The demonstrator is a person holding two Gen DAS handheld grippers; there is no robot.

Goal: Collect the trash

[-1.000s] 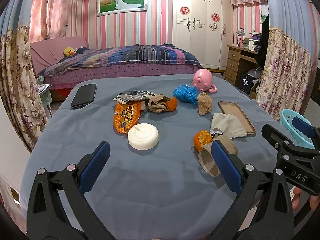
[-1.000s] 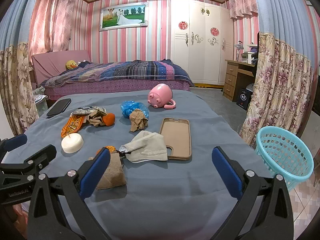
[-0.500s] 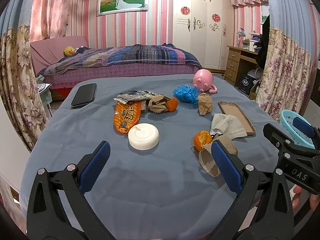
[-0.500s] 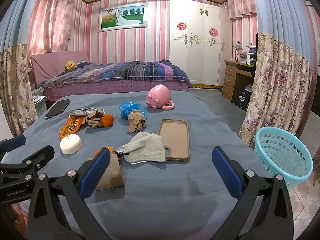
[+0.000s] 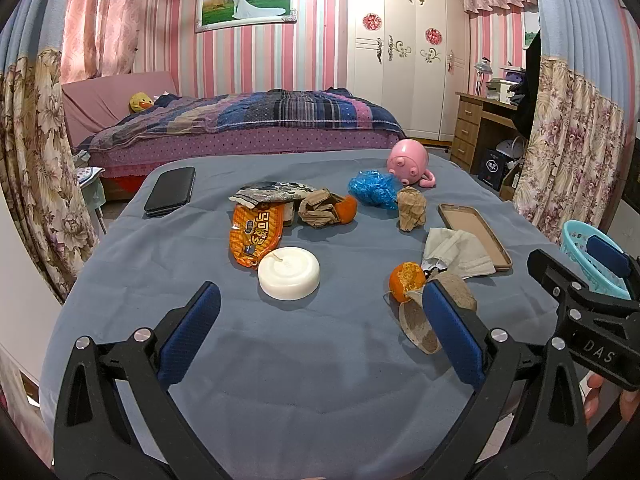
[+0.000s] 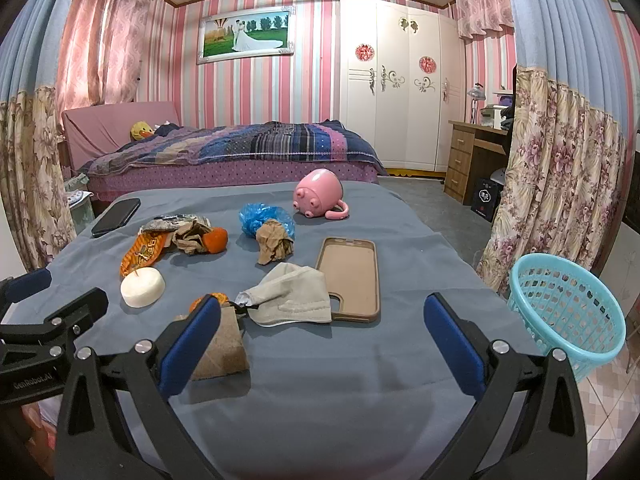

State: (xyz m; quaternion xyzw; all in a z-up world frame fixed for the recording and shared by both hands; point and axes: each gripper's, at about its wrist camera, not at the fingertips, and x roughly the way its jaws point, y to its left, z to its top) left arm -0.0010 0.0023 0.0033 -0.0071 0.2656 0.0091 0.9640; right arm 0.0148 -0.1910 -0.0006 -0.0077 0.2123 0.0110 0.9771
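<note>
Trash lies scattered on the blue-covered table (image 5: 280, 380): an orange snack wrapper (image 5: 256, 232), two crumpled brown paper balls (image 5: 320, 208) (image 5: 411, 208), a blue plastic bag (image 5: 372, 190), orange peels (image 5: 407, 276) (image 5: 346, 209), a grey face mask (image 5: 456, 254) and a flat brown paper scrap (image 6: 222, 344). My left gripper (image 5: 320, 320) hovers open over the near edge, the scrap at its right finger. My right gripper (image 6: 322, 328) is open too, with the mask just ahead and the scrap by its left finger. A turquoise basket (image 6: 566, 308) stands on the floor to the right.
A white round disc (image 5: 289, 273), a tan phone case (image 5: 474, 236), a pink pig cup (image 5: 410, 162) and a black phone (image 5: 170, 196) also sit on the table. A bed, wardrobe and desk stand beyond; floral curtains hang at both sides.
</note>
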